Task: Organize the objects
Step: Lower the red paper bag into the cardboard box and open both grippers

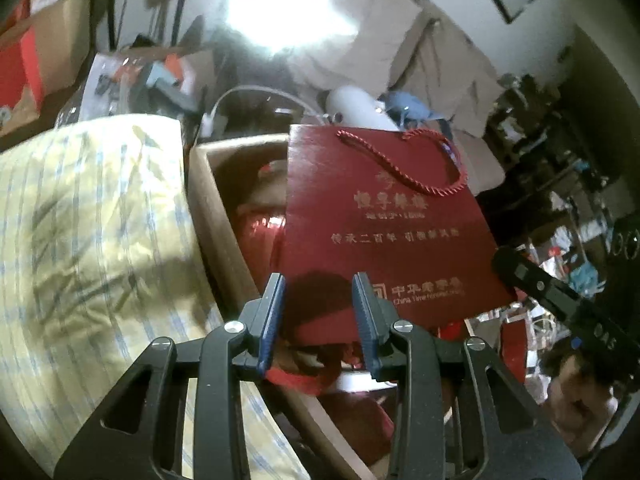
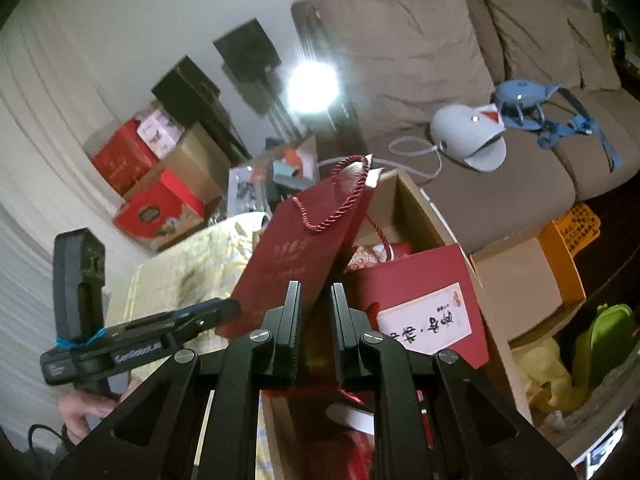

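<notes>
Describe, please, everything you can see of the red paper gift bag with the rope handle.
The red gift bag is glossy dark-red paper, folded flat, with gold printed characters and a twisted red rope handle at its top edge. It is held tilted above an open cardboard box of other red items. The right tongs are shut on its lower edge; the left tongs straddle its bottom edge, whether pressing is unclear.

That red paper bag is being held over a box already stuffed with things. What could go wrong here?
1. The right hand-held gripper pinches only the bottom edge of the flat red bag; it might slip or crease.
2. The cardboard box already holds another red bag, so this one may not fit.
3. The loose rope handle could snag on the box rim.
</notes>
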The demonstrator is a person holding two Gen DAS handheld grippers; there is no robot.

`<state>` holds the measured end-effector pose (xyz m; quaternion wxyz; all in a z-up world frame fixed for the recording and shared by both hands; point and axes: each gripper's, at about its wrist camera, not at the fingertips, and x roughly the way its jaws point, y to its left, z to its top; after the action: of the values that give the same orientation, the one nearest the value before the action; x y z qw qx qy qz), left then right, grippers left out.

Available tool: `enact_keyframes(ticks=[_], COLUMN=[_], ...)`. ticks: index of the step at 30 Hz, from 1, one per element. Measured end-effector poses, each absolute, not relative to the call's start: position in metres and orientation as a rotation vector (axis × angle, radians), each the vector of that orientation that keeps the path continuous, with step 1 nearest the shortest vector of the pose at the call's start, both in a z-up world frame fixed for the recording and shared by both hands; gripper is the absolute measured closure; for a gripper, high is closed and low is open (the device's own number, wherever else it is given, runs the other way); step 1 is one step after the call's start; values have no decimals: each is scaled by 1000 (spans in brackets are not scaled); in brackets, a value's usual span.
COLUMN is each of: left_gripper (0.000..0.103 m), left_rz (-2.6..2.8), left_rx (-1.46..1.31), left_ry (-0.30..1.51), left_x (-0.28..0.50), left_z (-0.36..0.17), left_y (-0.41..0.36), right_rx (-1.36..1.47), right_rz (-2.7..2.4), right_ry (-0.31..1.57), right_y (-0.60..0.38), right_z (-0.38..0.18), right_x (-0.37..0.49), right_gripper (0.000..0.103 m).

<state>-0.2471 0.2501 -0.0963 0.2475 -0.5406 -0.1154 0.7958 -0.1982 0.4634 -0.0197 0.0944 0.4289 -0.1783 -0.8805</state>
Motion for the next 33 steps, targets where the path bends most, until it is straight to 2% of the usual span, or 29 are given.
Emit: enact_keyframes(ticks=[9, 13, 19, 28, 33], left_gripper=[72, 73, 73, 72, 59], left_rz=[2069, 2047, 2072, 2255, 2348], left_rx=[-1570, -1603, -1607, -1487, -1364], left_ry=[-396, -414, -386, -173, -64], left_x=[-263, -279, -286, -263, -231], left_z=[-102, -113, -126, -111, -87], left_y=[251, 256, 259, 248, 244], right_rx=[1444, 1537, 1586, 1504, 1427], right_rz=[-2478, -2389, -2396, -2697, -2790], right_ry=[-522, -588, -575, -304, -239], right_y=[475, 479, 473, 461, 446], right_z=[-14, -29, -49, -22, -10], right_x=[-235, -261, -272, -218, -176], right_gripper=[89, 88, 89, 89, 89])
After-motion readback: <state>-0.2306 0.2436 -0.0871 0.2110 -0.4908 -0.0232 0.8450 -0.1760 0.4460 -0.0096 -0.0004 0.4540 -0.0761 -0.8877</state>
